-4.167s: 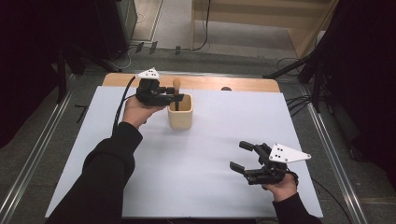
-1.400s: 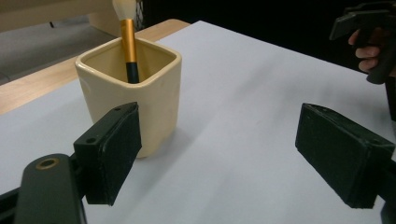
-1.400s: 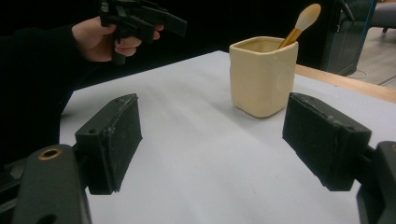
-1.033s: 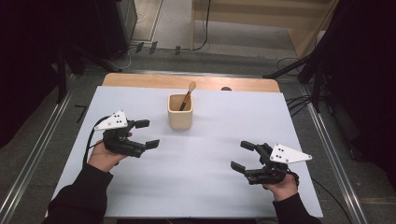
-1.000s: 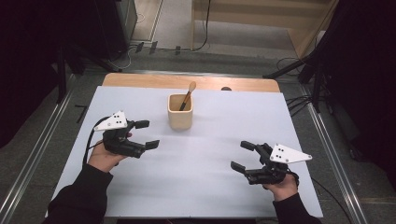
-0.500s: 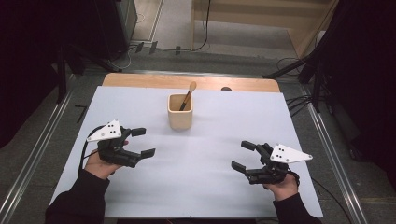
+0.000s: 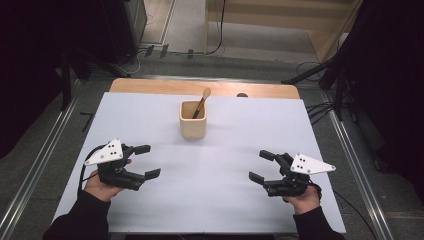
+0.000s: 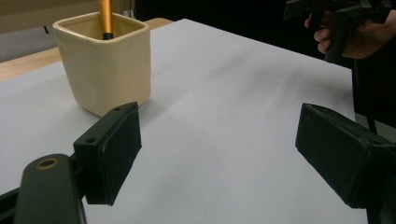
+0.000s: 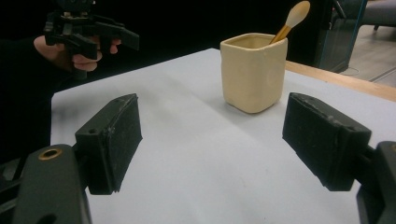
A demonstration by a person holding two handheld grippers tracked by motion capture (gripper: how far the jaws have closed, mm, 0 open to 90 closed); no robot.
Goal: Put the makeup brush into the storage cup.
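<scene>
A cream square cup (image 7: 193, 120) (image 8: 105, 60) (image 9: 253, 71) stands on the white table sheet (image 7: 220, 150) toward the back middle. A wooden spoon (image 7: 202, 103) (image 9: 291, 19) leans in it, its orange handle (image 8: 105, 18) rising from the rim. My left gripper (image 7: 148, 161) (image 8: 217, 156) hovers at the front left, open, nothing between its pads. Over at the front right my right gripper (image 7: 261, 165) (image 9: 212, 144) is open too and empty. Both point inward at the cup from a distance.
A bare wooden strip (image 7: 150, 86) edges the table behind the sheet. Metal rails (image 7: 35, 170) run along both sides on the floor, with cables (image 7: 320, 107) at the right and dark stands at the back left.
The left hand let go of the spoon in the cup and drew back toward the front left, still drifting nearer the table's front edge. The right gripper stayed put.
</scene>
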